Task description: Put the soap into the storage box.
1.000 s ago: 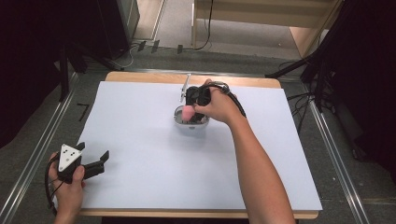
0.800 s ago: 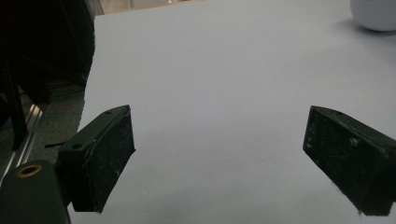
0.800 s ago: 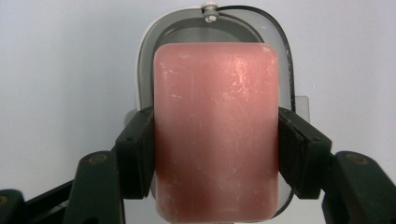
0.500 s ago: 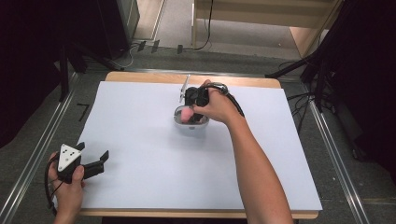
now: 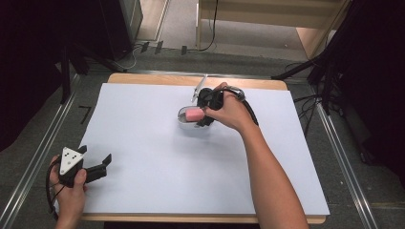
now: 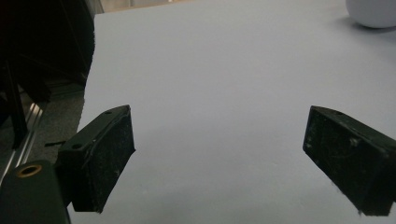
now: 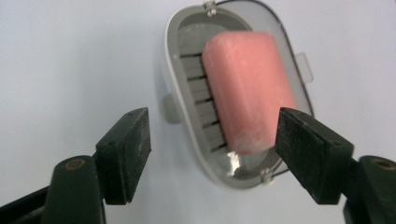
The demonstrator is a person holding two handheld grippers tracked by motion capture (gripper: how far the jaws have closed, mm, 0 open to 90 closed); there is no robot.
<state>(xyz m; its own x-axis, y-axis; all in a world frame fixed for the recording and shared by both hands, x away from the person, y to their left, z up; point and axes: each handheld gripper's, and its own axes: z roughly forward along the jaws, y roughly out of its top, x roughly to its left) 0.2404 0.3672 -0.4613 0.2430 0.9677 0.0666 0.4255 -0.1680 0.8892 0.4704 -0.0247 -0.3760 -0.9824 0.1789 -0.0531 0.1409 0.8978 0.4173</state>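
a pink bar of soap lies in an oval grey soap dish with a slatted floor, toward the far middle of the white surface. the right claw hangs just above the dish, its jaws spread wide and gripping nothing; one jaw sits beside the bar's near end. the left claw rests at the near left corner of the surface, well apart from the dish, jaws also wide and empty.

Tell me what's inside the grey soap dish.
A pink soap bar lies in the soap dish, on a slatted grey insert. The bar covers the slats beneath it, so what lies under them cannot be seen.
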